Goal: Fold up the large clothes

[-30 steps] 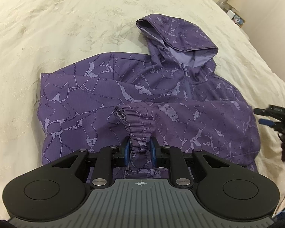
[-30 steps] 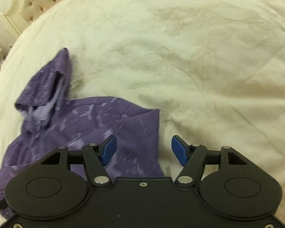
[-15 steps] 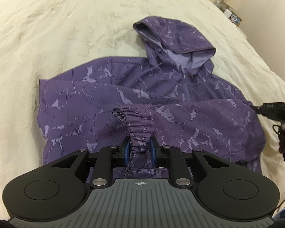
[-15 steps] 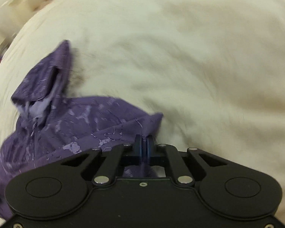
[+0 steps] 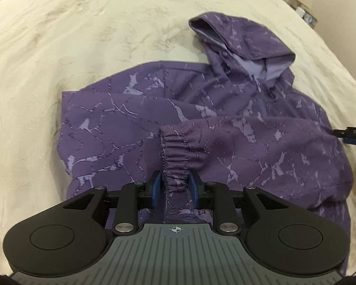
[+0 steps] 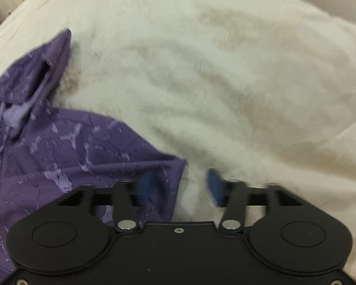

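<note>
Pinching the elastic cuff [image 5: 175,152] with our left gripper [image 5: 174,187]; our right gripper [image 6: 180,185] gapes over the hoodie [image 6: 59,147] corner at 6 o'clock, blurry.

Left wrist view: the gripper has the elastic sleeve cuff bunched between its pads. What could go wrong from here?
1. The left gripper pinches only the gathered sleeve cuff; a sideways pull could slip it free or drag the hoodie askew.
2. The right gripper is open, its pads straddling the hoodie's edge without holding it, so nothing anchors that side.
3. The soft bedspread may wrinkle beneath, spoiling a flat fold.
</note>
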`<state>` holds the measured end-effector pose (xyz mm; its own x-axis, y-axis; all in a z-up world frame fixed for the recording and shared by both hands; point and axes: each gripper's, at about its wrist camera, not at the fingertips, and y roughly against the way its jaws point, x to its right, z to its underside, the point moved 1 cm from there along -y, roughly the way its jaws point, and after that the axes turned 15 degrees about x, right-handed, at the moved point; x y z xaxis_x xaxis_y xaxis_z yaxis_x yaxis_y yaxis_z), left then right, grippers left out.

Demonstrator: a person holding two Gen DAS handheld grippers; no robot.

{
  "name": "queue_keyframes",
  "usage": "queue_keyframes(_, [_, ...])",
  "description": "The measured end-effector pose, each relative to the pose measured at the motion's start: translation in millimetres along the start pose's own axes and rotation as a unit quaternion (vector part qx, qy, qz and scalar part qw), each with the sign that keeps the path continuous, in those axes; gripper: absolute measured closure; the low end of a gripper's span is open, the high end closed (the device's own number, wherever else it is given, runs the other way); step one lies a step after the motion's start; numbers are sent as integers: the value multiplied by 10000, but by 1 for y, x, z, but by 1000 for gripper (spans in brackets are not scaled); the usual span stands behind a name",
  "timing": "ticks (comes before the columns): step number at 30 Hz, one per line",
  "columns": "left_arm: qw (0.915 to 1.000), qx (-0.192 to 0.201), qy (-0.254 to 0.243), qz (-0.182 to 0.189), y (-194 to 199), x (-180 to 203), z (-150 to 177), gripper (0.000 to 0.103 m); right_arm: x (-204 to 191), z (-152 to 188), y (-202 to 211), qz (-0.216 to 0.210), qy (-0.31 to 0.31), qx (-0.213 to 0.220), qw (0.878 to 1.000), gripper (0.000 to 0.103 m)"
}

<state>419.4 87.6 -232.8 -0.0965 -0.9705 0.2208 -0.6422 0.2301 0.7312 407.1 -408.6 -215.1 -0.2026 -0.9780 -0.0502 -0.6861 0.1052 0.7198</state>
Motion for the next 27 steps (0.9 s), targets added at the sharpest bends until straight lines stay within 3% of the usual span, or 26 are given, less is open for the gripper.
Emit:
queue_keyframes(4, [9993, 363, 9, 21, 18, 3, -7, 39, -10, -6, 34, -281, 113, 399, 9987, 30])
queue_keyframes(5, [9989, 457, -20, 37, 21, 5, -8, 35, -15, -4, 42, -393, 179, 461, 9980, 26])
queue_keyframes(8, [9988, 430, -216, -6, 17, 12, -8, 35, -38, 9, 56, -699, 531, 488, 9949, 25])
queue_keyframes(11, [9989, 206, -345, -240, 4, 13, -2, 35, -56, 34, 60, -911, 903, 202, 9915, 24])
queue_keyframes(13, [9974, -138, -541, -458, -8, 11, 5, 35, -59, 55, 59, -849, 1114, -68, 9901, 24])
queue_keyframes(18, [9950, -188, -841, -509, -8, 17, 5, 35, -50, 61, 57, -606, 1036, -212, 9925, 19])
queue_keyframes(21, [9978, 124, -522, -387, 16, 19, -1, 34, -47, 40, 80, -729, 806, 109, 9940, 18])
queue_keyframes(24, [9985, 486, -197, -165, 48, 24, -7, 30, -47, 20, 115, -940, 576, 574, 9922, 7])
queue_keyframes(25, [9981, 602, -120, -69, 59, 27, -8, 25, -46, 13, 130, -1048, 463, 766, 9905, 0])
queue_keyframes(27, [9967, 805, -55, 65, 79, 34, -11, 12, -47, 5, 157, -1231, 282, 1068, 9862, 1])
